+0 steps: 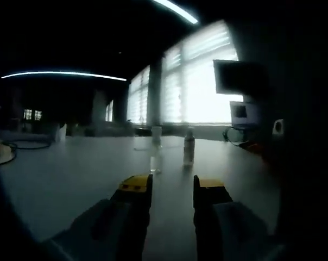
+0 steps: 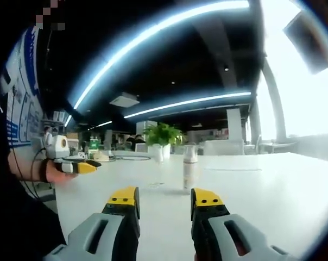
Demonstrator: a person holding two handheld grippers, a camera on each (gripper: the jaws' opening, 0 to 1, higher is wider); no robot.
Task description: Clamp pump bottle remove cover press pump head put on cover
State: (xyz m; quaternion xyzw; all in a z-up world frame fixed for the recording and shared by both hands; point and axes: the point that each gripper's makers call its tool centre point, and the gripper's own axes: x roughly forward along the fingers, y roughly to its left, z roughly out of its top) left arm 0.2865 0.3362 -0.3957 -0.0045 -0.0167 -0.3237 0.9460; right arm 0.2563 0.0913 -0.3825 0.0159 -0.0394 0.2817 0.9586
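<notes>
Pump bottle [image 2: 190, 173], one, stands on the table [image 2: 272, 190] at 12 o'clock; both grippers [image 1: 172, 187] [image 2: 164, 198] gape, empty.

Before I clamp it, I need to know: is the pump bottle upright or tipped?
Upright. The pump bottle stands on the white table, head at the top.

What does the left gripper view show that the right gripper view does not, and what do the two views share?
Left gripper view alone: bright blinded windows, a monitor, and a second clear bottle beside the pump bottle. Right gripper view alone: a green plant, ceiling light strips, and the left tool in a person's hand. Shared: the pump bottle upright and ungripped on the pale table, ahead of open yellow-tipped jaws.
</notes>
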